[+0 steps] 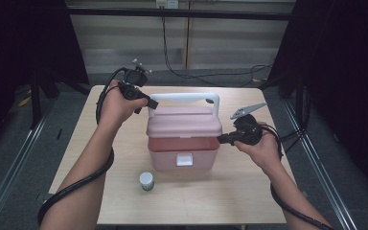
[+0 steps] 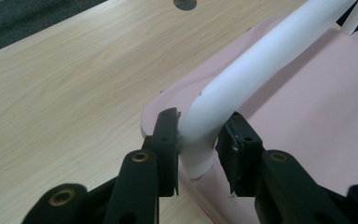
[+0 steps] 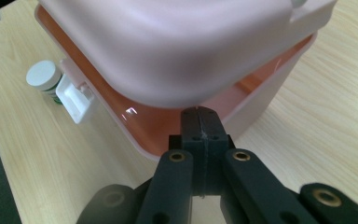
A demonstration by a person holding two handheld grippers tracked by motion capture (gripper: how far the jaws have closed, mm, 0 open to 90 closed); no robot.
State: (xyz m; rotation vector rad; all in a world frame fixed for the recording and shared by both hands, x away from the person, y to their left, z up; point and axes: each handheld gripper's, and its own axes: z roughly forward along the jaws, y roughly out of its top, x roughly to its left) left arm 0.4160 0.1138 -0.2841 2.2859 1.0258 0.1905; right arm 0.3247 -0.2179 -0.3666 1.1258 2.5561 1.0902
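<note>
A: Left gripper (image 1: 148, 101)? Clamped on the white handle (image 2: 242, 84) of the pink box (image 1: 184, 153), at the bend near the handle's left foot. One black pad (image 2: 167, 140) pressed on each side of the tube.

B: And the right gripper (image 3: 201, 122)? Jaws fully together, nothing between them. Tips pushed in under the right edge of the pink lid (image 3: 177, 51), just above the rim of the box body.

A: Position of the box? Middle of the wooden table (image 1: 249, 191), standing upright. Lid lifted a little from the body, with a reddish gap visible below it in the high view and in the right gripper view.

B: White latch (image 1: 184, 159) seen on the front wall, hanging loose below the lid edge.

A: Anything else near? A small white-capped bottle (image 1: 147, 180) standing on the table just in front of the box, toward its left corner, not touching it.

B: Hands? Left hand (image 1: 117, 103) at the back left of the box, right hand (image 1: 263, 146) at its right side. Black cables (image 1: 76, 184) trailing along both forearms.
</note>
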